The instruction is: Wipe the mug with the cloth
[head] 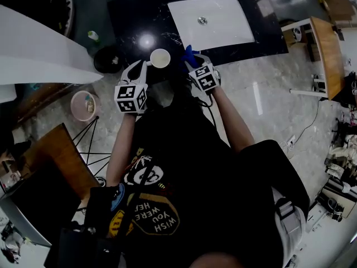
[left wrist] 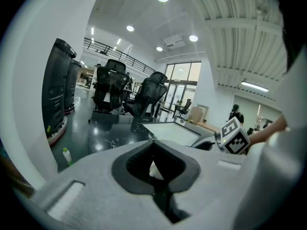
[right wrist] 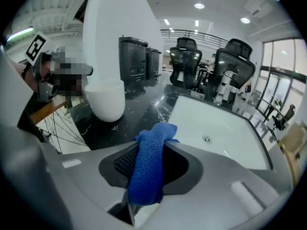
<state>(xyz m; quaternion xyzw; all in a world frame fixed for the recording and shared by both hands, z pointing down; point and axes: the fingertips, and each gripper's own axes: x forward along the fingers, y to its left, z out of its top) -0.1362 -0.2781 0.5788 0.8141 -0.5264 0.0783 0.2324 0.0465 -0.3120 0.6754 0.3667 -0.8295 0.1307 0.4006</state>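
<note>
In the head view my left gripper (head: 143,67) holds a white mug (head: 160,58) over the front edge of the black counter (head: 134,15). In the left gripper view only a small white piece of the mug (left wrist: 154,169) shows, pinched between the jaws of that gripper (left wrist: 154,152). My right gripper (head: 194,62) is just right of the mug, shut on a blue cloth (head: 189,53). In the right gripper view the cloth (right wrist: 149,171) hangs folded out of the gripper (right wrist: 149,150), with the mug (right wrist: 108,80) close ahead at the upper left. Cloth and mug are apart.
A white sink basin (head: 215,21) is set in the counter, right of the grippers. A small green-capped bottle (head: 93,36) stands at the counter's left. A pink bowl (head: 85,105) sits on the floor at left, and a wooden table (head: 329,54) stands at right.
</note>
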